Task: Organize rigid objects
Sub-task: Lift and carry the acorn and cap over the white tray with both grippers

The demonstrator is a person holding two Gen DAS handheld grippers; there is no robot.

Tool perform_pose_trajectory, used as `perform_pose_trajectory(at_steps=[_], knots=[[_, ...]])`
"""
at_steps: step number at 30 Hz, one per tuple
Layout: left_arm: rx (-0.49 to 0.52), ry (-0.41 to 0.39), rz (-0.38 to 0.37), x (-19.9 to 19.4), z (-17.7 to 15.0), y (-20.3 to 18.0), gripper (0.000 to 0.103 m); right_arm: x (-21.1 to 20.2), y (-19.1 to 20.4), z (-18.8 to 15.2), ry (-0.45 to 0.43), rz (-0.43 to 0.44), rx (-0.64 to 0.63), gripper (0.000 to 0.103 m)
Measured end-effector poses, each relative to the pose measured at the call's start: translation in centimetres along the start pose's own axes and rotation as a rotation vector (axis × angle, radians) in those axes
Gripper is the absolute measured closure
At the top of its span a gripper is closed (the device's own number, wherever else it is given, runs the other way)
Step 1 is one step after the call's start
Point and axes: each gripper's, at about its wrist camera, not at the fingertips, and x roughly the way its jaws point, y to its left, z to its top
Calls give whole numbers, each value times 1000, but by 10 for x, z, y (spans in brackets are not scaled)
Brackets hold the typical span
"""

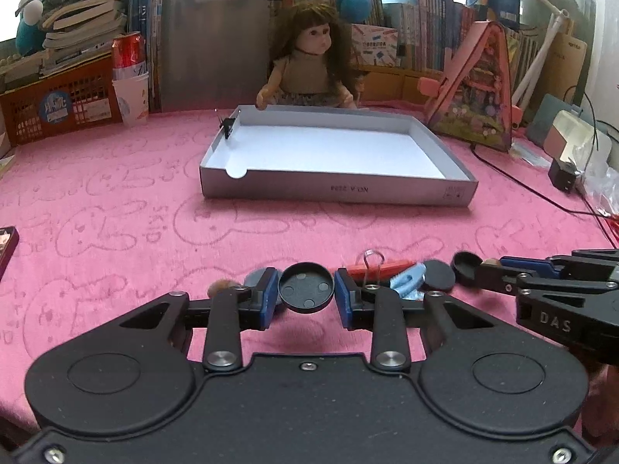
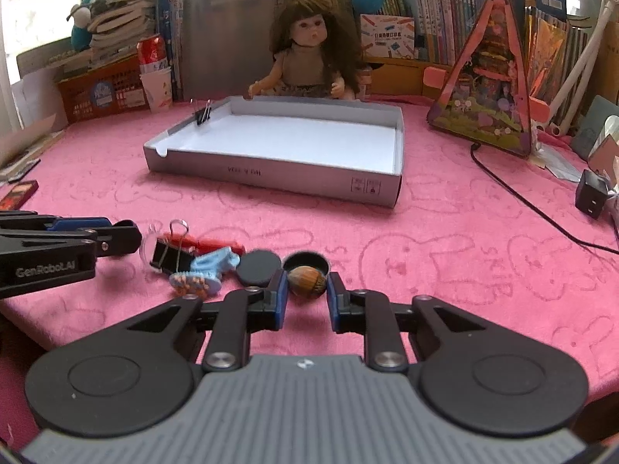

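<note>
My left gripper [image 1: 306, 290] is shut on a black round cap [image 1: 306, 287], held edge to edge just above the pink cloth. My right gripper [image 2: 307, 289] has its jaws around a brown walnut [image 2: 307, 280] on the cloth; small gaps show, so it looks open. Behind the walnut lies another black cap [image 2: 306, 260], rim up. Beside it lie a black disc [image 2: 258, 267], a blue clip [image 2: 214, 262], a black binder clip [image 2: 170, 255] and a red item [image 2: 211, 245]. The grey box lid [image 2: 271, 178] with a white floor sits farther back, a binder clip [image 2: 203, 115] on its rim.
A doll [image 2: 309, 50] sits behind the box. A triangular toy house [image 2: 491, 77] stands at the right with a black cable [image 2: 514, 193] and adapter [image 2: 590, 193]. An orange basket [image 2: 104, 92], a paper cup and a red can stand at the back left.
</note>
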Motion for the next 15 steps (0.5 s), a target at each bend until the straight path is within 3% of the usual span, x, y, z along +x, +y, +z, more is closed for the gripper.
perform_pose_trajectory(at_steps=[15], knots=[[3,-40,21,18,40,3,73,13,-10,31,-12,12,66,77]])
